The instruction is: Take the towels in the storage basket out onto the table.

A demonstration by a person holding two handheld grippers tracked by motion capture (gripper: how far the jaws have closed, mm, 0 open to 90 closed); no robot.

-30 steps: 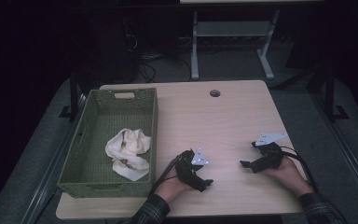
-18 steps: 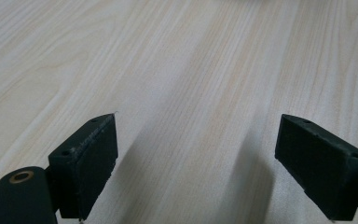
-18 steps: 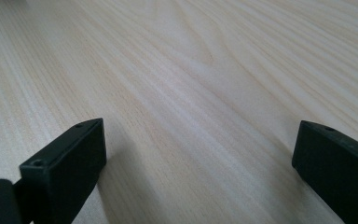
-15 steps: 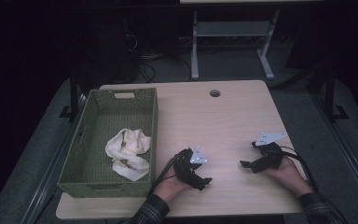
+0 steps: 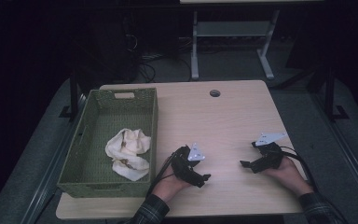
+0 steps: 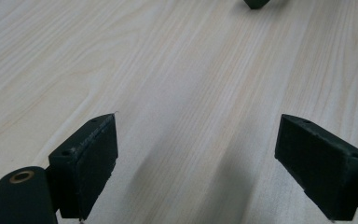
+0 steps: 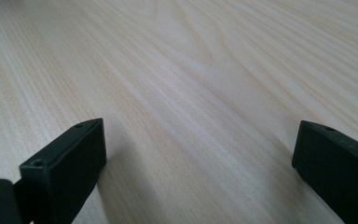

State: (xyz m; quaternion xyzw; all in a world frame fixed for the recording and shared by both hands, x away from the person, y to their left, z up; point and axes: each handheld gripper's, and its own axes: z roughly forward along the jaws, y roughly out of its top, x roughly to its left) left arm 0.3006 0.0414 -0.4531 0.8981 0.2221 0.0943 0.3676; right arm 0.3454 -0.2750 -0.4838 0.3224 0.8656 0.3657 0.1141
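A green woven basket sits at the left of the light wooden table, and a crumpled cream cloth lies inside it. My left gripper rests on the table just right of the basket, near the front edge. In the left gripper view it is open, with bare wood between its jaws. My right gripper rests on the table at the front right, pointing left. The right gripper view shows it open too, with nothing held.
A round cable hole sits near the table's far edge. Beyond the table stands a white metal frame on a dark floor with cables. The other gripper's jaw tip shows at the top of the left gripper view.
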